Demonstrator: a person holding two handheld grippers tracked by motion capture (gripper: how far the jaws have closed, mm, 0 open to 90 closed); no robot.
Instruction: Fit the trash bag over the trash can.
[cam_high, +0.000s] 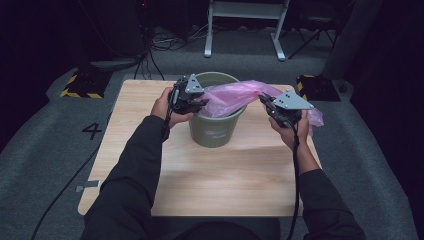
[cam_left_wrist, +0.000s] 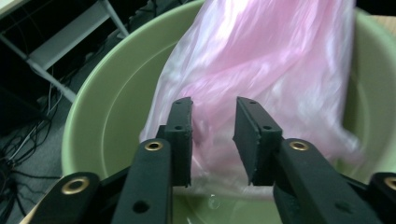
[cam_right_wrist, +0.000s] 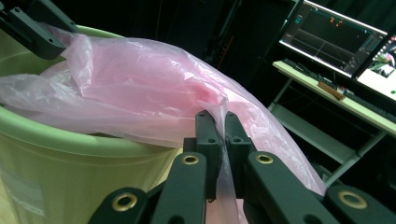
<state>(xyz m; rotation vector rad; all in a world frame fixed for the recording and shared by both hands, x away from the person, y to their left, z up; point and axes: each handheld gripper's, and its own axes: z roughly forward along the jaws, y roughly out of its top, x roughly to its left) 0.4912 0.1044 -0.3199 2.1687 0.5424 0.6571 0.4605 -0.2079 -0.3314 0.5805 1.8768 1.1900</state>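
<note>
Floor numeral "4" (cam_high: 92, 131) beside table (cam_high: 225, 175)

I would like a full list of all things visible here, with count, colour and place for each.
bin: one, green, middle of the table, far half.
plastic bag: one, pink, partly inside the bin, draped over its right rim.
table: one, light wood, on grey floor.
white frame: one, behind the table.
monitor: one, lit, on a desk in the right gripper view.
left gripper: one, black, jaws apart at the bag over the bin's opening.
right gripper: one, black, shut on the bag's edge, right of the bin.
sleeves: two, dark, from the bottom edge.
</note>
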